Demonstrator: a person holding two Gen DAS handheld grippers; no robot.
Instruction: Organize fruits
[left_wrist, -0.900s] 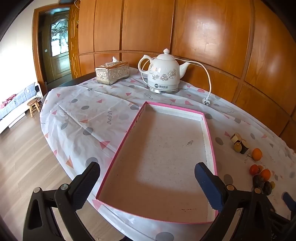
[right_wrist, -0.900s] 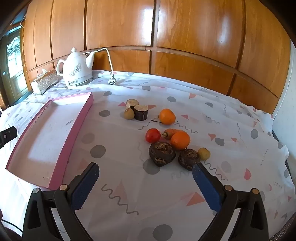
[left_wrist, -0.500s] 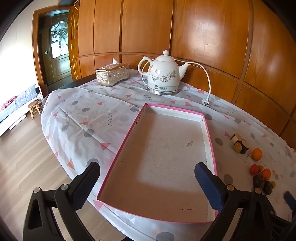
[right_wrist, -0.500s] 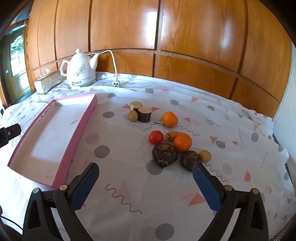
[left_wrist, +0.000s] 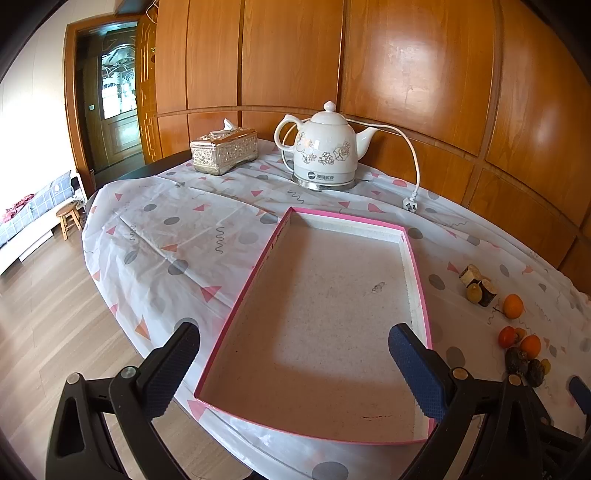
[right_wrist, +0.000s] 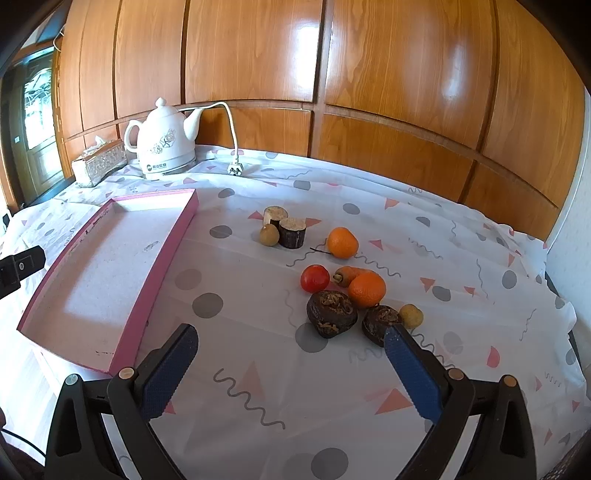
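Nudged slightly closer to fruits (right_wrist: 343, 280) ahead of right tongs (right_wrist: 290, 363); left tongs (left_wrist: 295, 363) over pink tray (left_wrist: 251, 273); both wide open, empty, level.

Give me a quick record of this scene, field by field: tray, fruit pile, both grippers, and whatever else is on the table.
tray: pink tray, nothing in it
produce: loose on the tablecloth, right of tray; includes two oranges, tomato, carrot
left gripper: open, over tray
right gripper: open, holding nothing
other: white kettle, tissue box
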